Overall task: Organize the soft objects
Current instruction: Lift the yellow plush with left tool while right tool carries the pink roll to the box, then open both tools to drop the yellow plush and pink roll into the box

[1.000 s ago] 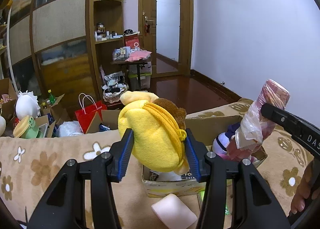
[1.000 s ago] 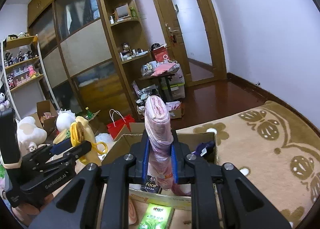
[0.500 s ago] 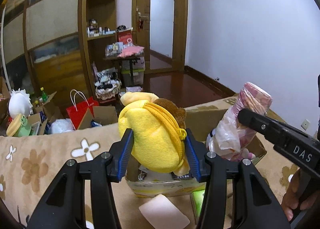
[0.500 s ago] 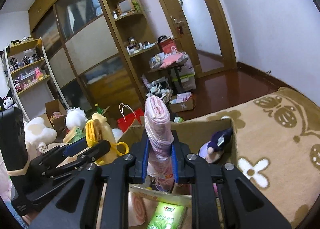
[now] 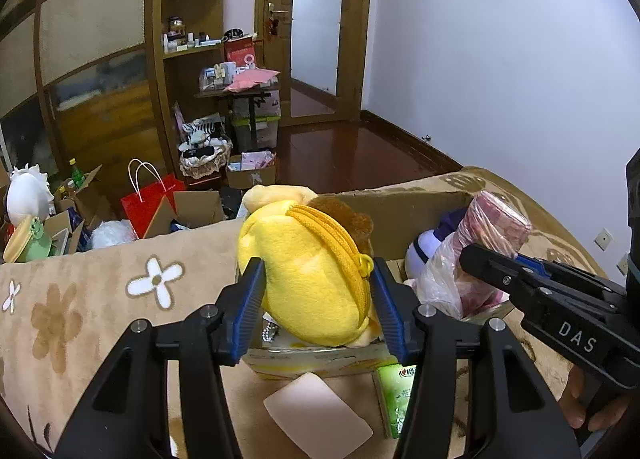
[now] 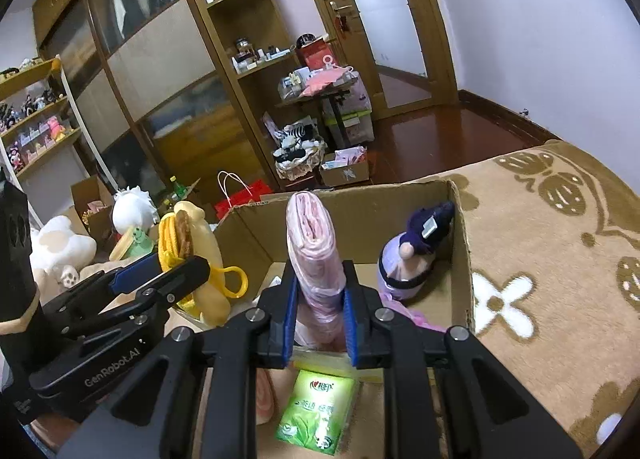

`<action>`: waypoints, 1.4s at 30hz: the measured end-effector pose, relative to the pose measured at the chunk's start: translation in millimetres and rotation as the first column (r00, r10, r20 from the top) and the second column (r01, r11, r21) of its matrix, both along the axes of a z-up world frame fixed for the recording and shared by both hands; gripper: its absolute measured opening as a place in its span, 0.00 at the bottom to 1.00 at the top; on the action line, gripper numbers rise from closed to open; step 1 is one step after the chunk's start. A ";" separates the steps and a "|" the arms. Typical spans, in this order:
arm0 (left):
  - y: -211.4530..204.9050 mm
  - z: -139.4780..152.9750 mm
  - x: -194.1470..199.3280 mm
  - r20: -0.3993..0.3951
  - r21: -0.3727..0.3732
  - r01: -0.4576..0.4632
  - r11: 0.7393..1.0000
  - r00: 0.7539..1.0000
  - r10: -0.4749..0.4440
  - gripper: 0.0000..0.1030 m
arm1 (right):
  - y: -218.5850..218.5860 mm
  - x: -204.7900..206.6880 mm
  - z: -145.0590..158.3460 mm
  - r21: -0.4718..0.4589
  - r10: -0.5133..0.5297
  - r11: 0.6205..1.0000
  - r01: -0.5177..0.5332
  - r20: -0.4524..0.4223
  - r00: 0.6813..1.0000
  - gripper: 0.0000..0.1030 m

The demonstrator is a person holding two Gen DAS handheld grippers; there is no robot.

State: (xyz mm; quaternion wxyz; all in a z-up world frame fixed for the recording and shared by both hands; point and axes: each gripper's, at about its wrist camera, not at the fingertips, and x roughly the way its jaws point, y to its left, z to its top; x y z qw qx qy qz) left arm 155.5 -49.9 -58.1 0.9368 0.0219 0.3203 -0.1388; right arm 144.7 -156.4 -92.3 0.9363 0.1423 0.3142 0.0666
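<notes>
The left tool (image 5: 318,295) is clamped on a yellow zippered plush pouch (image 5: 308,275) over the open cardboard box (image 6: 460,227) on the flowered beige blanket (image 5: 100,299). The left tool's jaws have just been opening slightly, the pouch between them. The right tool (image 6: 319,313) is clamped on a rolled pink plastic-wrapped bundle (image 6: 314,247), upright inside the box beside a purple-hatted plush doll (image 6: 412,255).

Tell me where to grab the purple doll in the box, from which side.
Take the purple doll around its rounded pale body, coming from above, fingers on either side. It stands upright near the cardboard box's far right corner; the walls block side approaches, and its dark hat looks too narrow and floppy to hold.
</notes>
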 end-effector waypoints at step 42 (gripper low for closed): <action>17.4 13.9 -12.8 -0.081 0.061 -0.057 0.997 0.995 0.062 0.94 | -6.8 -36.7 29.0 0.008 -0.055 0.998 0.055 0.032 0.998 0.92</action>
